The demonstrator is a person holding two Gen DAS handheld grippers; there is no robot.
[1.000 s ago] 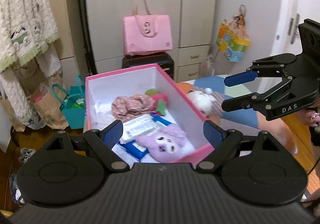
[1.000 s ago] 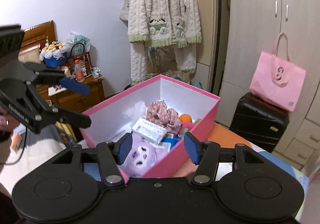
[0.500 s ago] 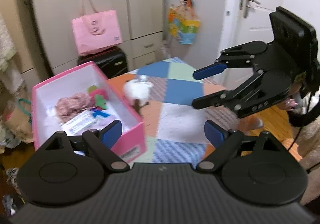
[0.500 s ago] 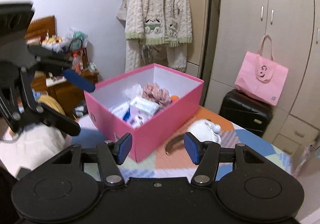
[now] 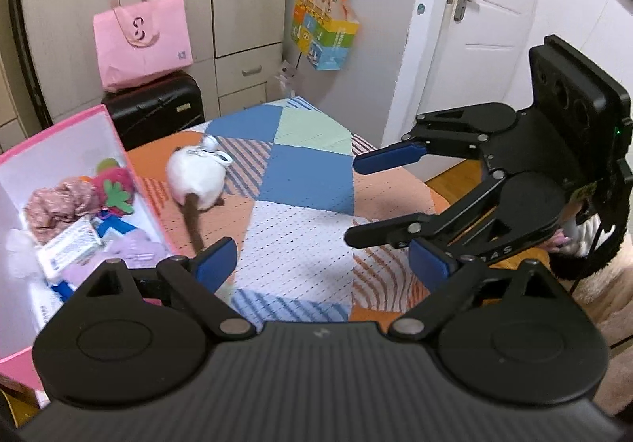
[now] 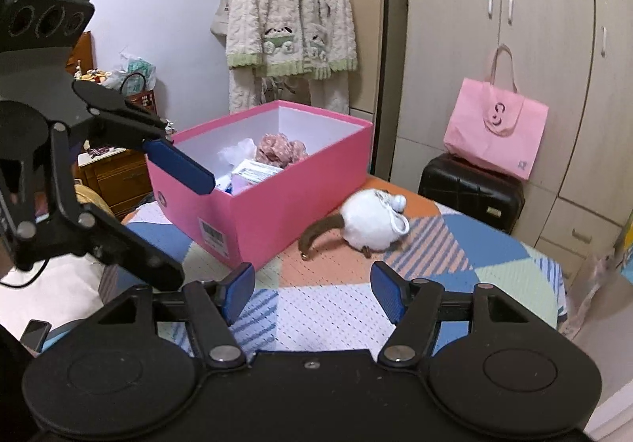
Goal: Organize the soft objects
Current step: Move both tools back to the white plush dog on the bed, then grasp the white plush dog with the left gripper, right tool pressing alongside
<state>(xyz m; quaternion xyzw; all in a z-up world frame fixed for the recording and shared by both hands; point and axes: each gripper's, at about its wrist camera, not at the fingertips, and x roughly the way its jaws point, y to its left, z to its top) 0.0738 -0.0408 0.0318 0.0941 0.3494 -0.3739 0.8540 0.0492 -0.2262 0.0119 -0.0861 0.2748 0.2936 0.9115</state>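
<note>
Nearest, the right gripper (image 6: 308, 289) is opening with nothing between its jaws, as is the left gripper (image 5: 322, 260). Mid-frame, beside the pink box (image 6: 292, 201), lies the white plush (image 6: 370, 226); its brown part, probably a tail, looks flimsy, so pinch the round body.

Both wrist views, angled down, sharing patchwork table (image 5: 312, 173)

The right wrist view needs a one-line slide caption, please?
Right gripper, empty and opening, faces a white plush toy beside the pink box.
</note>
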